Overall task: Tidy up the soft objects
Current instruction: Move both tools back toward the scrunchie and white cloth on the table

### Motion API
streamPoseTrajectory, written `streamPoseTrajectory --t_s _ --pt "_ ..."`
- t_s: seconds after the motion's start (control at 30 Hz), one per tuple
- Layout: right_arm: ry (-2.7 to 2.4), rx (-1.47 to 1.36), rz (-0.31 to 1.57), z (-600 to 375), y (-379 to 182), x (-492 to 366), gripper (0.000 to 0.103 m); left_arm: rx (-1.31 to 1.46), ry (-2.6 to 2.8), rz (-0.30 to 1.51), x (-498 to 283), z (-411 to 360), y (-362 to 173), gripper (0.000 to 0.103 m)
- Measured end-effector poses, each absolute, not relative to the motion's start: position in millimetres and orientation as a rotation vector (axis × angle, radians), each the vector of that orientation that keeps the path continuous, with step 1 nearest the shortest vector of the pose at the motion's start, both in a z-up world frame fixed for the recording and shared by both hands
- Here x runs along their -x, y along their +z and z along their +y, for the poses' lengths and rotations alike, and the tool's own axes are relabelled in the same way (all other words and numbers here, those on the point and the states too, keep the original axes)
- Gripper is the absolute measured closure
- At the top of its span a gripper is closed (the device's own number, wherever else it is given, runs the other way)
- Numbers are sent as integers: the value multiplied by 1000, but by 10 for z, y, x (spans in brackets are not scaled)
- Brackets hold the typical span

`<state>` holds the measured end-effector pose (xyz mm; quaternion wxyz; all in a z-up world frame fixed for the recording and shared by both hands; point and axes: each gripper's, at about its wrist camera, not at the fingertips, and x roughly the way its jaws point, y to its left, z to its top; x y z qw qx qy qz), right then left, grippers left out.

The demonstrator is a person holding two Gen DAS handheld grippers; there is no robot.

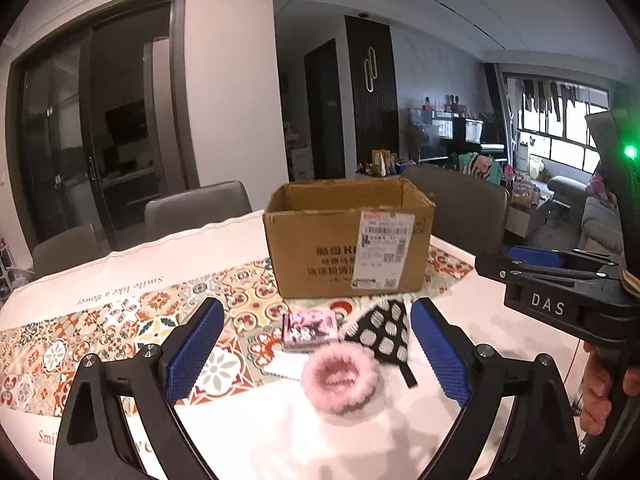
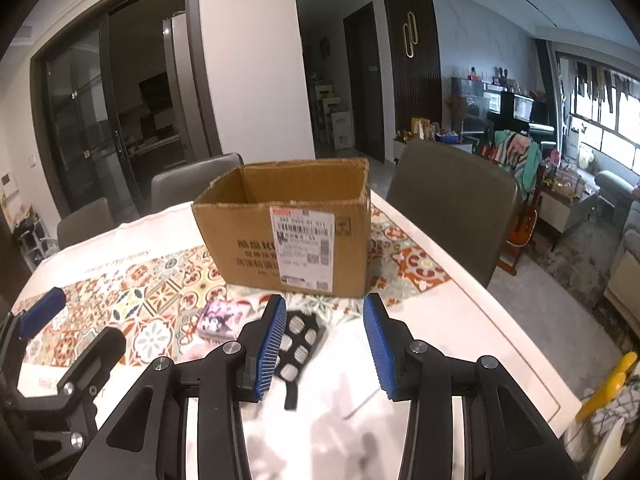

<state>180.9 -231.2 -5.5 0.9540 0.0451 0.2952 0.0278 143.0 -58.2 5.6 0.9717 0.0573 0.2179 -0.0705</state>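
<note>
An open cardboard box (image 1: pixel 348 240) stands on the table, also in the right wrist view (image 2: pixel 288 236). In front of it lie a fluffy pink scrunchie (image 1: pixel 340 380), a pink printed tissue pack (image 1: pixel 310 328) and a black cloth with white dots (image 1: pixel 382 332). My left gripper (image 1: pixel 316 340) is open and empty, its fingers either side of the scrunchie, just short of it. My right gripper (image 2: pixel 324 344) is open and empty above the dotted cloth (image 2: pixel 298 344). The tissue pack (image 2: pixel 224 320) lies to its left.
The table (image 1: pixel 500 312) carries a patterned tile runner (image 1: pixel 120 328). Grey chairs (image 2: pixel 452 204) stand along the far side. The right gripper's body (image 1: pixel 560 292) is at the right of the left view. The table's right edge (image 2: pixel 532 340) drops to the floor.
</note>
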Motion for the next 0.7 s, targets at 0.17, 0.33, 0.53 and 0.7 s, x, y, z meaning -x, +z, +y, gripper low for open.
streamPoseTrajectory --t_s 0.17,0.33,0.53,0.7 --pt "51 -76 636 -2369 -237 -1730 61 -106 -153 478 -1378 -623 -104 7" --pt "50 -77 683 -2398 -417 -1726 61 -80 -156 540 -1402 -643 -296 7" --pt "46 -44 727 -2374 -609 -1751 61 -48 -146 629 -1511 -626 -534 7" --pt "73 -32 767 -2342 -780 -1833 61 -37 -134 674 -1608 -632 -688 7"
